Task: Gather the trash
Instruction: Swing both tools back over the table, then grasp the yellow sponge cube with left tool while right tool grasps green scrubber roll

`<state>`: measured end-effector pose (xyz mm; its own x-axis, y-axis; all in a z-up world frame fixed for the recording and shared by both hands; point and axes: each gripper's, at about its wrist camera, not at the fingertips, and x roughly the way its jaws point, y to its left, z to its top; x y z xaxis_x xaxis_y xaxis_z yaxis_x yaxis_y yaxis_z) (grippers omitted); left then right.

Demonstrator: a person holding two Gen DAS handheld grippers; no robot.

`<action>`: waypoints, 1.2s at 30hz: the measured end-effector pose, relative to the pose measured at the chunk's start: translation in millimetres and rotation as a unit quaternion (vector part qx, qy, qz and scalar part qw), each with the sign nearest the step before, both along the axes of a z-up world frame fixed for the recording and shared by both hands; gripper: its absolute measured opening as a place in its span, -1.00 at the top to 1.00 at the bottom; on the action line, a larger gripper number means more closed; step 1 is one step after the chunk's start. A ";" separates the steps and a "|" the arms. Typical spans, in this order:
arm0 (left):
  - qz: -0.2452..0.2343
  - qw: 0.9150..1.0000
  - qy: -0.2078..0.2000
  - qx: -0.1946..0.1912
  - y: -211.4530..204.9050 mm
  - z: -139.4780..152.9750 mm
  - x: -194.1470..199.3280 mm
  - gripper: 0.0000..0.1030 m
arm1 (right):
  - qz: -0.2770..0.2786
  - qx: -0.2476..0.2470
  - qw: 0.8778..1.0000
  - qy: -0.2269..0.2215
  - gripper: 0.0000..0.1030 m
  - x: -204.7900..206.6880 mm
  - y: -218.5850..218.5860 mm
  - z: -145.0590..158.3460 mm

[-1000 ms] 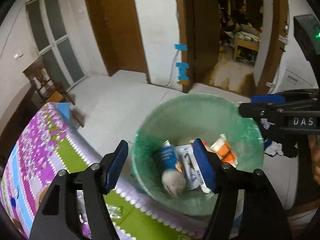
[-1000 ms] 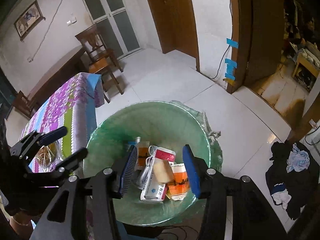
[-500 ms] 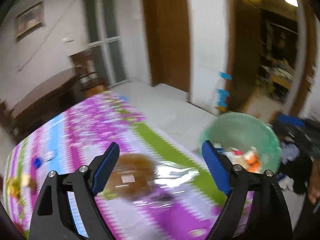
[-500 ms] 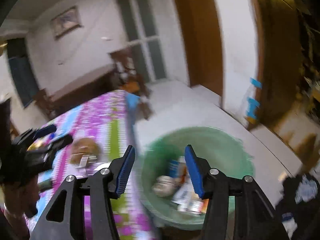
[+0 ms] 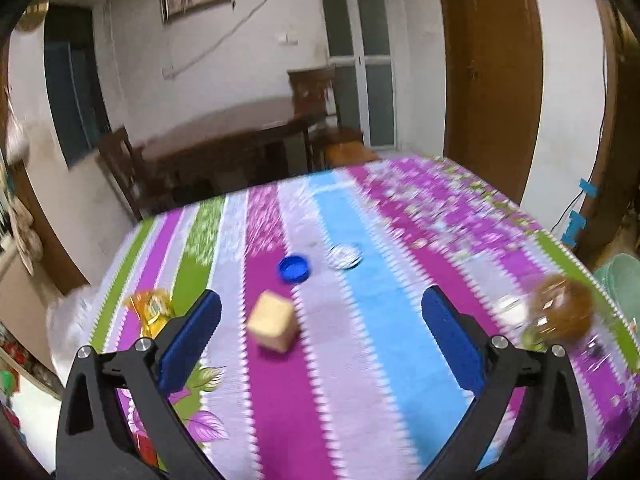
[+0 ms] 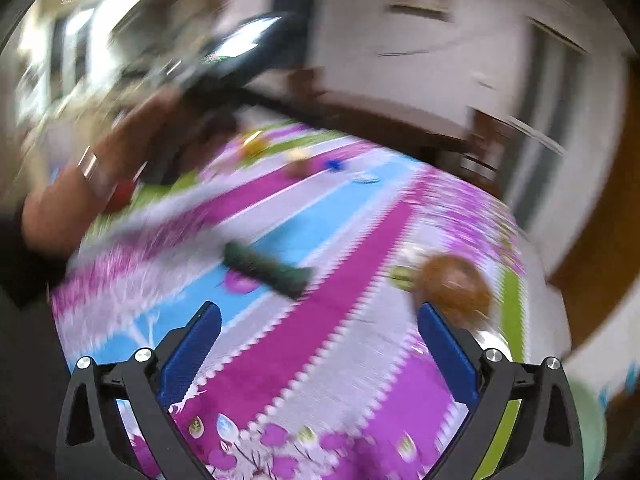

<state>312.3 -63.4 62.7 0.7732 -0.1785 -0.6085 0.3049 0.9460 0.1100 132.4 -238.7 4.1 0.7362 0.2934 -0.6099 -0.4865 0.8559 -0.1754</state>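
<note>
My left gripper [image 5: 320, 332] is open and empty above the striped tablecloth [image 5: 360, 360]. A tan sponge block [image 5: 273, 325] lies between its fingers, nearer the left one. Beyond it lie a blue bottle cap [image 5: 294, 268] and a white lid [image 5: 345, 257]. A brown bun in clear wrap [image 5: 560, 312] lies at the right, a yellow wrapper [image 5: 150, 309] at the left. My right gripper [image 6: 318, 344] is open and empty over the same cloth [image 6: 340, 360], in a blurred view. A dark green strip [image 6: 266, 269] and the brown bun [image 6: 454, 286] lie ahead of it.
The green bin's rim [image 5: 618, 276] shows past the table's right edge. A dark wooden table [image 5: 224, 140] and chairs stand behind. The person's hand [image 6: 84, 184] with the other gripper is at the left of the right wrist view.
Both grippers have swung away from the green trash bin to the left, over the table. Both have opened wider. The views now show the tablecloth and the litter on it.
</note>
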 end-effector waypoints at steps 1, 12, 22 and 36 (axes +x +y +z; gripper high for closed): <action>0.003 1.000 0.011 -0.009 11.5 -6.9 9.6 -0.88 | 0.021 -0.019 1.000 0.005 -0.90 6.5 10.8 -5.1; 0.008 0.999 0.051 0.017 25.0 -55.6 50.0 -0.88 | 0.114 -0.041 0.987 0.107 -0.90 103.3 62.1 -44.9; 0.057 0.991 0.114 -0.046 38.1 -73.6 67.2 0.27 | 0.152 -0.034 0.979 0.135 -0.15 104.5 71.3 -50.5; 0.076 0.997 0.031 -0.012 22.3 -27.4 4.5 0.37 | 0.004 0.054 0.993 0.102 0.65 25.6 36.7 -27.3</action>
<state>316.8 -41.1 35.3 0.7538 -0.0771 -0.6525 0.1628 0.9840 0.0719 158.0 -201.9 -23.2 0.5976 0.3712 -0.7107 -0.5102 0.8598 0.0201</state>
